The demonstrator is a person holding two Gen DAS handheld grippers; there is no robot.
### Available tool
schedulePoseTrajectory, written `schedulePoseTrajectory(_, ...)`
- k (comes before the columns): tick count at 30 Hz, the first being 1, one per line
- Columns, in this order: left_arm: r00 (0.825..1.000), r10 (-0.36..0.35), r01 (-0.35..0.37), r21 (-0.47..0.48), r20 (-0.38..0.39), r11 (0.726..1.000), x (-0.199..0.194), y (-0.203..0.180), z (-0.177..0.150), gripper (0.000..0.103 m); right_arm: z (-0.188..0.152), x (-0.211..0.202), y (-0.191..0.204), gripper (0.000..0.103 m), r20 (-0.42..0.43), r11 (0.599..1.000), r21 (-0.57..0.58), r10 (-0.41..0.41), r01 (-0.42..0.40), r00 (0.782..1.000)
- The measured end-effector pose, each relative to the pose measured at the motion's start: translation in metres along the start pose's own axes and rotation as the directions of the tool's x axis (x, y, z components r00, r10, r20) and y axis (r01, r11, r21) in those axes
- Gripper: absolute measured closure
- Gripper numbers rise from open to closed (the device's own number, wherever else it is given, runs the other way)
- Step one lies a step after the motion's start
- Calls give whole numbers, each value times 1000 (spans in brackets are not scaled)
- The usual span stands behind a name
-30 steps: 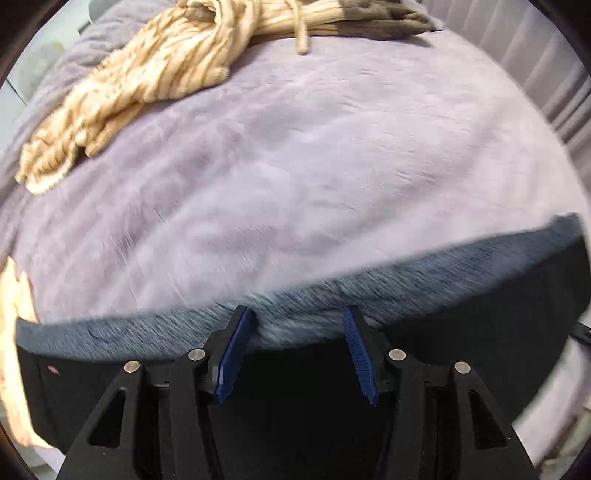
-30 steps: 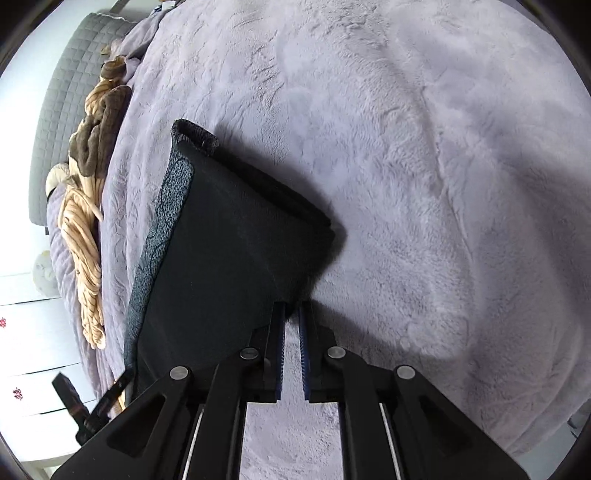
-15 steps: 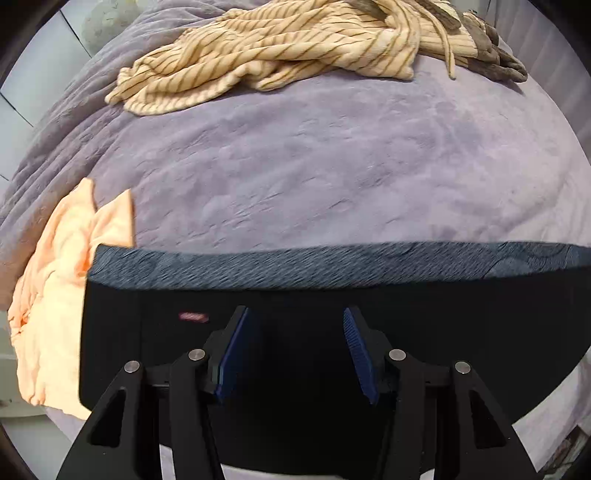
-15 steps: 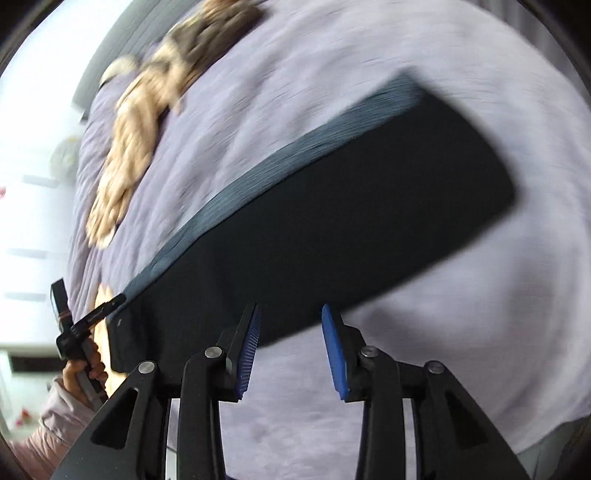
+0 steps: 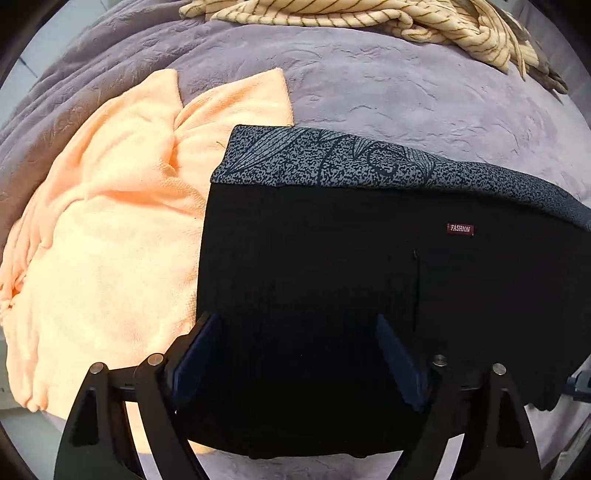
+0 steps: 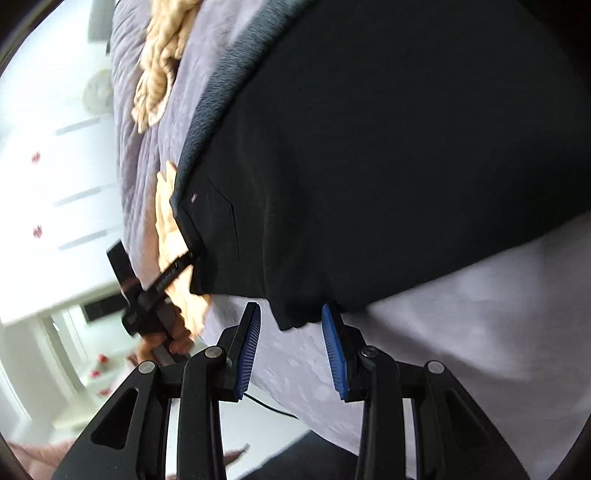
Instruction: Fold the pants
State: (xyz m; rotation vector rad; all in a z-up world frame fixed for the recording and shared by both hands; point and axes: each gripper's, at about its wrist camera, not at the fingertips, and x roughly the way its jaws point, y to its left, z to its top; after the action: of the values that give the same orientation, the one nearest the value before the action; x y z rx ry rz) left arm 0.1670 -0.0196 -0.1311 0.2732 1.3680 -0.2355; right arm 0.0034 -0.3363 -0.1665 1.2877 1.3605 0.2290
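Folded black pants (image 5: 332,266) lie flat on a lilac bedspread (image 5: 406,96) near the bed's edge, their long axis running along the speckled grey waistband (image 5: 369,162), which faces the bed's far side; a red "FASHION" tag (image 5: 460,229) sits below it. One end overlaps an orange garment (image 5: 110,221). The left gripper (image 5: 299,354) hangs over the pants, jaws opening wide, gripping nothing. The right gripper (image 6: 291,347), partly open, brackets a loose corner without pinching it. Striped cloth (image 5: 369,14) lies at the far edge.
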Motion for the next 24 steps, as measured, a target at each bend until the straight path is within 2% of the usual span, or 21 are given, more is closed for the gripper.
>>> schedulePoseTrajectory(3,1000,-10,10,27,18,1000,2,0,-2,16,-3,4,-4,63,64,999,37,25,-28,998)
schedulePoseTrajectory(8,1000,-17,17,30,13,999,2,2,-2,14,-8,-5,-20,66,71,983,162,78,-89,994)
schedulePoseTrajectory(9,1000,-17,17,31,13,999,3,2,-1,14,-12,-10,-19,65,82,982,159,91,-103,993)
schedulePoseTrajectory(12,1000,-1,1,25,15,1000,8,3,0,10,-21,-14,-11,63,116,993,105,33,-45,993)
schedulePoseTrajectory(22,1000,5,-5,26,-10,1000,21,5,11,5,-14,1,-31,63,126,969,214,101,-127,987)
schedulePoseTrajectory(24,1000,10,-10,29,-12,1000,23,6,14,5,-19,-1,-28,63,139,972,200,95,-121,986)
